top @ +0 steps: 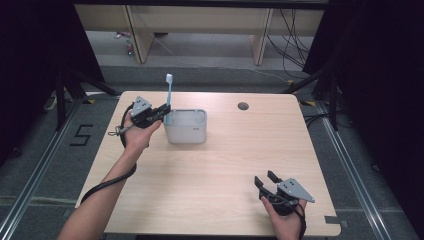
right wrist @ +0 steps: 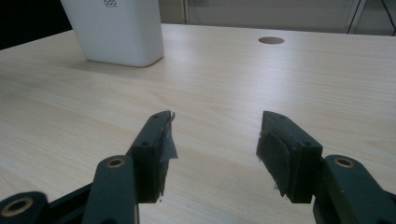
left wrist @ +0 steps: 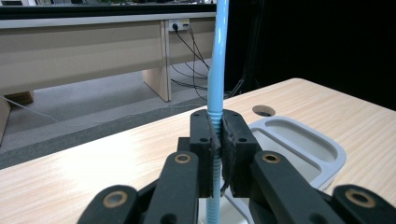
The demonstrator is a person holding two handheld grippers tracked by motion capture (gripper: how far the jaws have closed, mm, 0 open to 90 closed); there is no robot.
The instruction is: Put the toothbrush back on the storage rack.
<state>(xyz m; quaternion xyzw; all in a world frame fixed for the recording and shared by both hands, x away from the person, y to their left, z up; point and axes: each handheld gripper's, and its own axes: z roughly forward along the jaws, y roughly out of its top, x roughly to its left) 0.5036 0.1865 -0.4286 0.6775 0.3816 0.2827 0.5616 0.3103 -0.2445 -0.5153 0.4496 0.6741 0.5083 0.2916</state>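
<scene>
High view: the pale wooden worktop [top: 210, 165] carries a white rectangular plastic caddy [top: 186, 127] at its far left part, with a round cable hole [top: 243, 106] further right near the far edge. The left hand-held gripper [top: 161, 113] sits just beside the caddy's left rim, clamped on the handle of a light blue plastic toothbrush [top: 169, 92] that stands upright with its bristle head on top, over the caddy's left end. The right hand-held gripper [top: 266, 181] rests near the front right corner, well apart from the caddy, jaws spread and holding nothing.

Left gripper view: the left hand-held gripper [left wrist: 219, 149] has its black jaws pressed tight on the toothbrush's [left wrist: 216, 70] ribbed stem, which rises vertically; the caddy's [left wrist: 322, 149] divided top lies just behind and to the right.

Right gripper view: the right hand-held gripper [right wrist: 215, 149] is wide open and empty above bare wood, pointing toward the caddy [right wrist: 116, 30] and the hole [right wrist: 271, 40].
</scene>
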